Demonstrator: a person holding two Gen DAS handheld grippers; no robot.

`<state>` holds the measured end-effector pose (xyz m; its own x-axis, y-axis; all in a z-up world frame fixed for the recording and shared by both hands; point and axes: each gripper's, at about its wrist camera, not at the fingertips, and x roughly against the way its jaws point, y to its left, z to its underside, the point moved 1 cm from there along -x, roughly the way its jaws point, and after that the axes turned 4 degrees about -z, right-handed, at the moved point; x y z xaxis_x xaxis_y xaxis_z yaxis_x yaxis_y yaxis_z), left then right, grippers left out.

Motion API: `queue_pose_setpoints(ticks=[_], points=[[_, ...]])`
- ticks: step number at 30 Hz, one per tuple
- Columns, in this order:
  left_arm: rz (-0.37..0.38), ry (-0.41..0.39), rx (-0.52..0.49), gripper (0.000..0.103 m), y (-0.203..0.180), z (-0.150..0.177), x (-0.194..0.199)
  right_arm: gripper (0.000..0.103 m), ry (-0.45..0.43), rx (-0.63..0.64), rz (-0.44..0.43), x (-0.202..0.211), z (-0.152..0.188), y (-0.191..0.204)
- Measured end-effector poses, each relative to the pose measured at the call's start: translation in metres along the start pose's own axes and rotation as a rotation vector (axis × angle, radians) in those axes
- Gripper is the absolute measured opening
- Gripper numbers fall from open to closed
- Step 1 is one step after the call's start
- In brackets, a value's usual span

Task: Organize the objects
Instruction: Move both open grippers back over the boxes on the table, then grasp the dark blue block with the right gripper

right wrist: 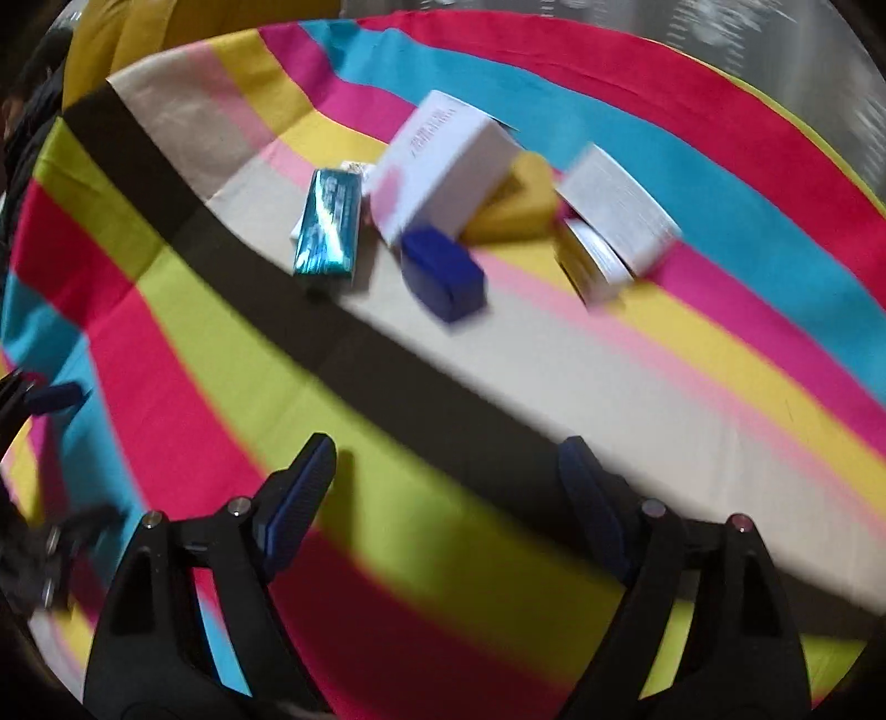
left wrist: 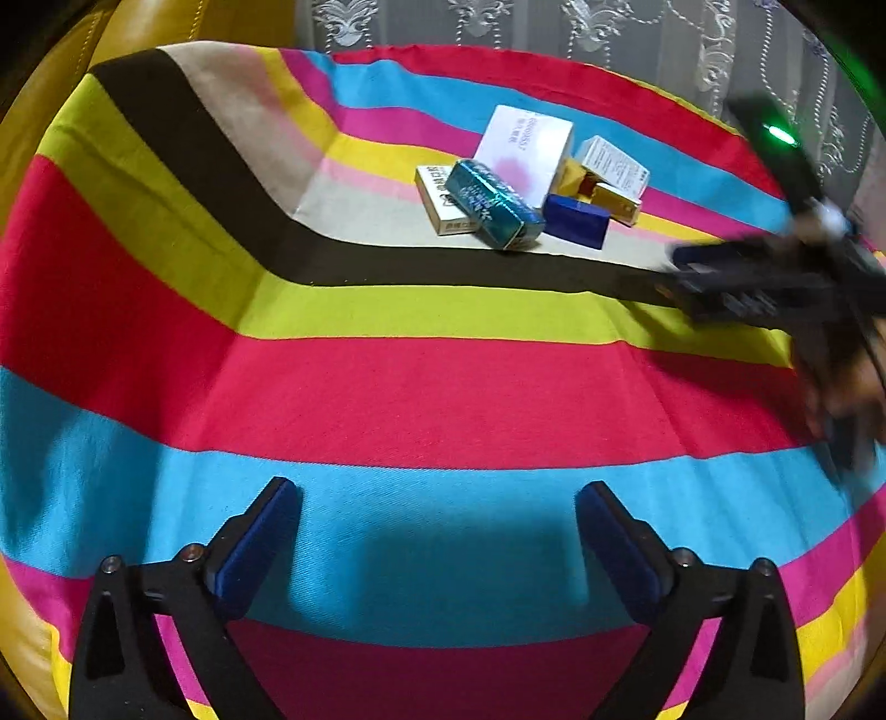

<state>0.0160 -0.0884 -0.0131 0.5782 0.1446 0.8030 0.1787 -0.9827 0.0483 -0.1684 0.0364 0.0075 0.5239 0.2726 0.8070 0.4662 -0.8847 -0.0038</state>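
A heap of small boxes lies on a striped cloth (left wrist: 387,399). A teal box (left wrist: 495,205) leans on a cream box (left wrist: 437,199). A large white box (left wrist: 526,147) stands behind them, with a dark blue box (left wrist: 576,221), gold boxes (left wrist: 609,199) and a small white box (left wrist: 612,163) to its right. My left gripper (left wrist: 437,498) is open and empty, well short of the heap. My right gripper (right wrist: 446,471) is open and empty too, blurred; the teal box (right wrist: 329,230), white box (right wrist: 437,166) and blue box (right wrist: 443,274) lie ahead of it. The right gripper also shows in the left wrist view (left wrist: 775,282).
A yellow leather seat (left wrist: 66,83) shows at the left, under the cloth. A pale lace curtain (left wrist: 609,33) hangs behind. The left gripper's fingertip (right wrist: 52,399) shows at the left edge of the right wrist view.
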Motion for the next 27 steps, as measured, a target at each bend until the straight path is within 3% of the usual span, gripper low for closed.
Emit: queue_pose_setpoints(ticks=[6,8,9,10,11,15,21,24,27], points=[[0.003,0.002,0.001,0.103,-0.001,-0.001,-0.002,0.076,0.008,0.042,-0.047,-0.036,-0.041,-0.007],[0.003,0.002,0.001,0.103,-0.001,-0.001,-0.002,0.068,-0.017,0.029,-0.089,-0.041,-0.046,-0.009],[0.002,0.003,0.000,0.103,-0.001,-0.002,-0.002,0.062,-0.031,0.038,-0.086,-0.040,-0.045,-0.009],[0.001,0.003,0.001,0.103,-0.002,-0.002,-0.002,0.040,-0.042,0.045,-0.095,-0.037,-0.043,-0.007],[-0.001,0.003,0.001,0.103,-0.002,-0.004,-0.003,0.031,-0.038,0.042,-0.101,-0.035,-0.041,-0.007],[0.002,0.031,-0.005,0.103,-0.007,-0.016,-0.010,0.031,-0.031,0.073,-0.081,-0.006,-0.004,0.001],[-0.002,0.065,-0.012,0.103,-0.037,-0.071,-0.051,0.030,-0.039,0.036,-0.014,0.056,0.079,0.001],[-0.025,0.039,0.060,0.103,-0.047,-0.106,-0.076,0.030,-0.049,-0.023,-0.005,0.075,0.106,-0.005],[-0.041,0.022,0.160,0.103,-0.052,-0.140,-0.099,0.030,-0.056,-0.047,0.011,0.074,0.109,-0.011]])
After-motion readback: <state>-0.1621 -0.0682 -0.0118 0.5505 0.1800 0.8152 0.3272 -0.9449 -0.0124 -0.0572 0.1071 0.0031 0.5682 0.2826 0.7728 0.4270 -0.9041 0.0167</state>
